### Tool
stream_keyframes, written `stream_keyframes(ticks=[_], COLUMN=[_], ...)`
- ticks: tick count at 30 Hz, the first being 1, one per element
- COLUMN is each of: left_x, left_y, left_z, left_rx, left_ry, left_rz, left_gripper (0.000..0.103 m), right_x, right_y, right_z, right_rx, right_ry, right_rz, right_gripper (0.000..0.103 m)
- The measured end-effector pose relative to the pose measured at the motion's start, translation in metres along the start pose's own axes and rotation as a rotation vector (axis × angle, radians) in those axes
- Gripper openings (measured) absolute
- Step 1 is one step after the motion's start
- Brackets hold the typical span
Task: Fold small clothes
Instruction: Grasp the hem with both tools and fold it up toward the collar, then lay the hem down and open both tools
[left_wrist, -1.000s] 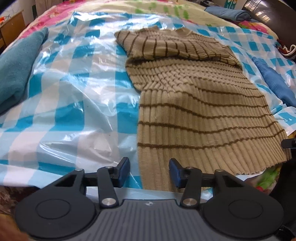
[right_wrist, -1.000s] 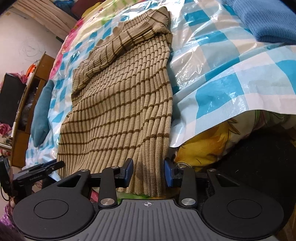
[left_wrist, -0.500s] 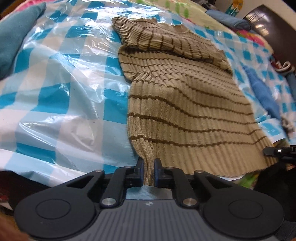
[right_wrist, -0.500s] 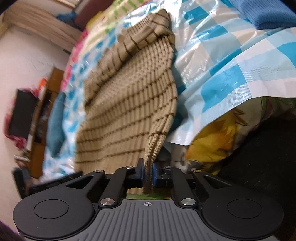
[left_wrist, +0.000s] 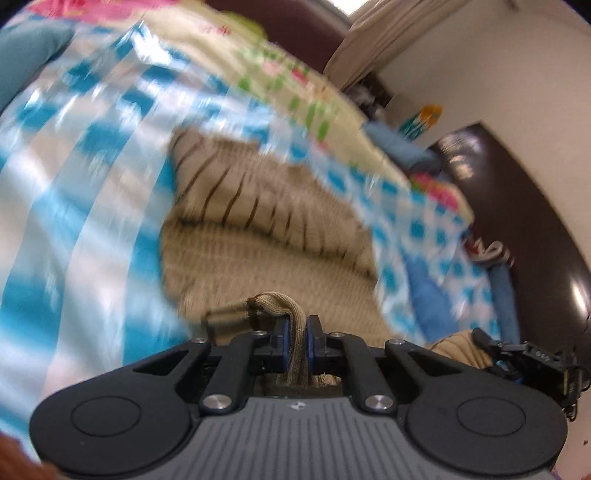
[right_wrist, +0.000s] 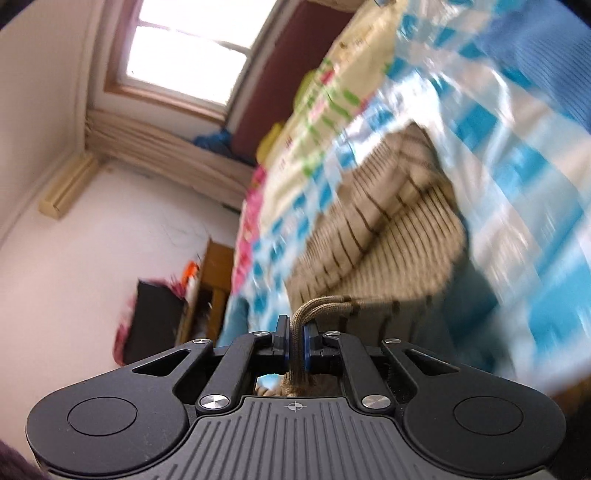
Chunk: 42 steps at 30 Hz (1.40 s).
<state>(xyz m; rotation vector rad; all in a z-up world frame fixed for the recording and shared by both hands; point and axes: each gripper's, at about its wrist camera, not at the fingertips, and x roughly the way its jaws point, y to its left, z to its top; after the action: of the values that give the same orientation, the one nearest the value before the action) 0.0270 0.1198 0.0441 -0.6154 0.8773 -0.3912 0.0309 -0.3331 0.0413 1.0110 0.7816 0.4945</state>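
Observation:
A tan ribbed sweater with thin brown stripes (left_wrist: 266, 236) lies on a blue-and-white checked plastic sheet (left_wrist: 74, 206) on a bed. My left gripper (left_wrist: 295, 341) is shut on the sweater's bottom hem near its left corner, lifted off the bed. My right gripper (right_wrist: 294, 345) is shut on the hem near the right corner; the sweater (right_wrist: 388, 236) stretches away from it. The right gripper (left_wrist: 517, 350) shows at the right edge of the left wrist view. Both views are blurred.
A teal folded cloth (left_wrist: 26, 62) lies at the far left of the bed. Blue folded clothes (left_wrist: 428, 295) lie to the right of the sweater. A floral quilt (left_wrist: 295, 81) covers the far bed. A dark headboard (left_wrist: 535, 206), window (right_wrist: 195, 48) and wooden cabinet (right_wrist: 210, 280) surround the bed.
Both grippers closed on the sweater's bottom hem, then lifted it and swung it up and forward toward the collar. The views now tilt upward and are motion-blurred.

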Motion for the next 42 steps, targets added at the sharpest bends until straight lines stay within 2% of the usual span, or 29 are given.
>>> stream_keyframes(ticks=[5, 9, 13, 16, 19, 20, 22, 24, 27, 28, 29, 31, 38, 42], left_x=[0.025, 0.06, 0.1, 0.128, 0.148, 0.151, 0.149, 0.141, 0.127, 0.122, 0.118, 0.112, 0.105, 0.112], left_y=[0.005, 0.022, 0.048, 0.063, 0.071, 0.073, 0.077, 0.078, 0.078, 0.078, 0.077, 0.073, 0.048, 0.04], left_z=[0.066, 0.114, 0.143, 0.149, 0.153, 0.154, 0.155, 0.155, 0.151, 0.149, 0.146, 0.139, 0.094, 0.071], left_rx=[0.017, -0.003, -0.046, -0.04, -0.014, -0.017, -0.043, -0.053, -0.066, -0.066, -0.063, -0.053, 0.087, 0.174], left_ry=[-0.112, -0.173, -0.205, -0.193, -0.183, -0.18, -0.192, -0.207, -0.215, -0.217, -0.218, -0.214, -0.164, -0.13], left_rz=[-0.026, 0.0, 0.098, 0.187, 0.257, 0.264, 0.253, 0.254, 0.255, 0.256, 0.258, 0.264, 0.291, 0.371], left_gripper=[0.015, 0.015, 0.015, 0.015, 0.015, 0.015, 0.016, 0.019, 0.025, 0.028, 0.03, 0.036, 0.046, 0.046], right_x=[0.04, 0.085, 0.135, 0.169, 0.192, 0.196, 0.195, 0.191, 0.182, 0.179, 0.176, 0.173, 0.176, 0.186], right_y=[0.009, 0.008, -0.009, -0.029, -0.042, -0.047, -0.052, -0.052, -0.044, -0.043, -0.041, -0.039, -0.034, -0.036], right_z=[0.06, 0.107, 0.144, 0.159, 0.164, 0.166, 0.166, 0.168, 0.167, 0.166, 0.165, 0.164, 0.143, 0.123], right_rx=[-0.045, -0.047, -0.029, -0.024, -0.075, -0.065, -0.026, -0.04, -0.087, -0.107, -0.124, -0.153, -0.288, -0.416], right_ry=[-0.087, -0.149, -0.186, -0.191, -0.187, -0.172, -0.18, -0.171, -0.182, -0.187, -0.196, -0.208, -0.161, -0.098], right_rz=[0.01, 0.0, -0.085, -0.179, -0.265, -0.262, -0.268, -0.242, -0.259, -0.26, -0.264, -0.274, -0.339, -0.453], right_gripper=[0.008, 0.008, 0.008, 0.008, 0.008, 0.012, 0.012, 0.015, 0.026, 0.033, 0.046, 0.056, 0.056, 0.056])
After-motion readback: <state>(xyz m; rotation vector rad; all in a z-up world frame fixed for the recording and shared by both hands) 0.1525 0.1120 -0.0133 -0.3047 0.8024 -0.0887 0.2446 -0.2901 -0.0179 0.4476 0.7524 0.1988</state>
